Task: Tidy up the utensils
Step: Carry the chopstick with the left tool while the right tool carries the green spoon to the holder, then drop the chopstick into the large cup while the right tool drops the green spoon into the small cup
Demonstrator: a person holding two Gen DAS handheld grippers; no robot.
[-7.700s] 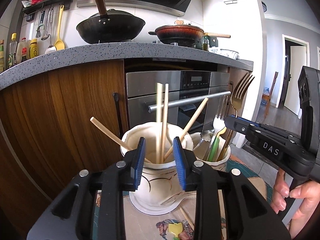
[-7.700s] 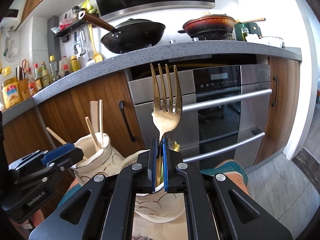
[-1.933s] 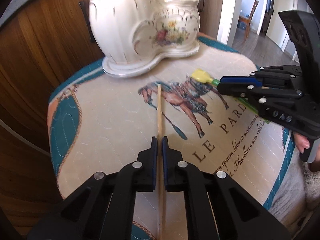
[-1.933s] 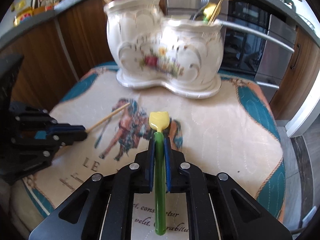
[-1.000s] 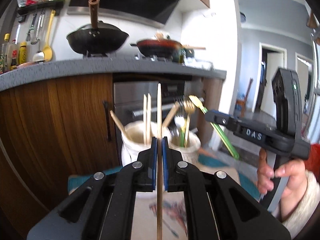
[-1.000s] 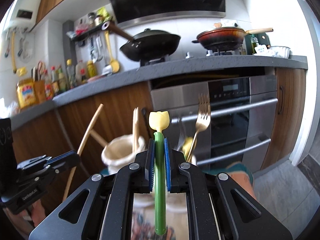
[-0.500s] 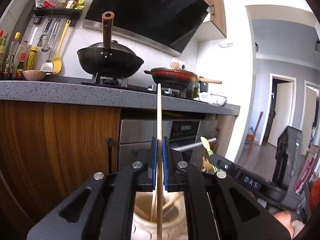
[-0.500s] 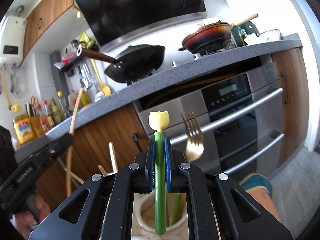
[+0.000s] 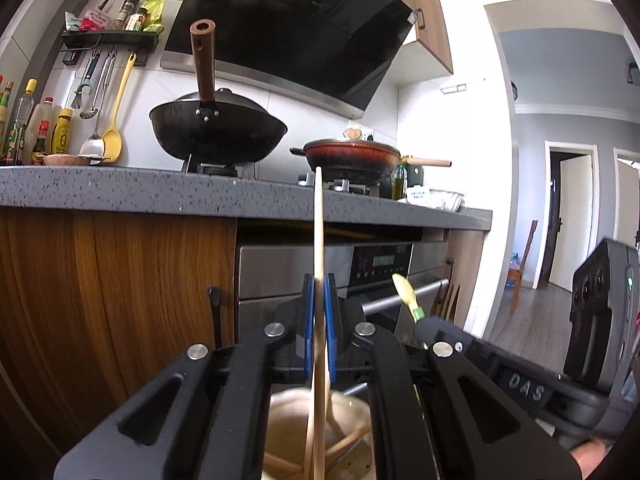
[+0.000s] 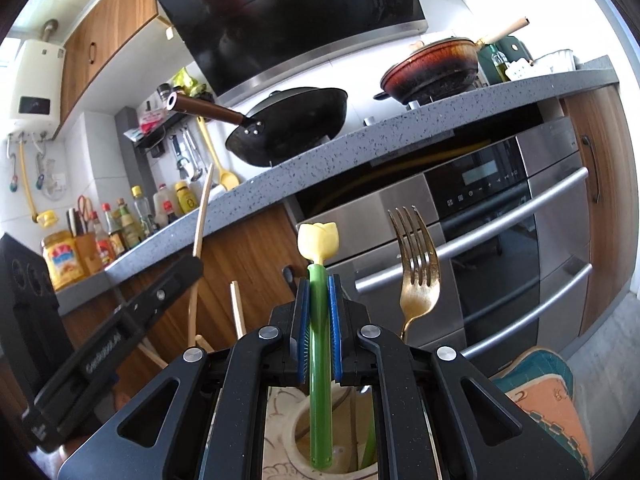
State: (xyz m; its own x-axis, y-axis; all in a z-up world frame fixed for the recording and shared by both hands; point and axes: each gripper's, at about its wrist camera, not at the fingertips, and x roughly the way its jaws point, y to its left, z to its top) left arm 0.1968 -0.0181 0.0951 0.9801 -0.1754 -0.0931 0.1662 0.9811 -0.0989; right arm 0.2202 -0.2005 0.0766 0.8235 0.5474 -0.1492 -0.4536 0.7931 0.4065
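My left gripper (image 9: 318, 312) is shut on a wooden chopstick (image 9: 318, 220), held upright with its lower end inside the left cup of the cream ceramic holder (image 9: 288, 408), where other chopsticks lie. My right gripper (image 10: 319, 308) is shut on a green-handled utensil with a yellow tulip top (image 10: 319, 240), upright, its lower end inside the holder's right cup (image 10: 294, 436). A gold fork (image 10: 416, 256) stands in that cup. The left gripper and chopstick (image 10: 202, 216) show at left in the right wrist view; the right gripper (image 9: 416, 312) shows at right in the left wrist view.
A grey counter (image 9: 120, 196) with a black wok (image 9: 218, 132) and a red pan (image 9: 352, 156) runs behind. A steel oven (image 10: 500, 216) with bar handles sits under it. A teal and orange cloth (image 10: 544, 396) covers the surface beneath the holder.
Both grippers have lowered toward the holder: the chopstick end and the green handle end now sit deeper in their cups. Grips are unchanged.
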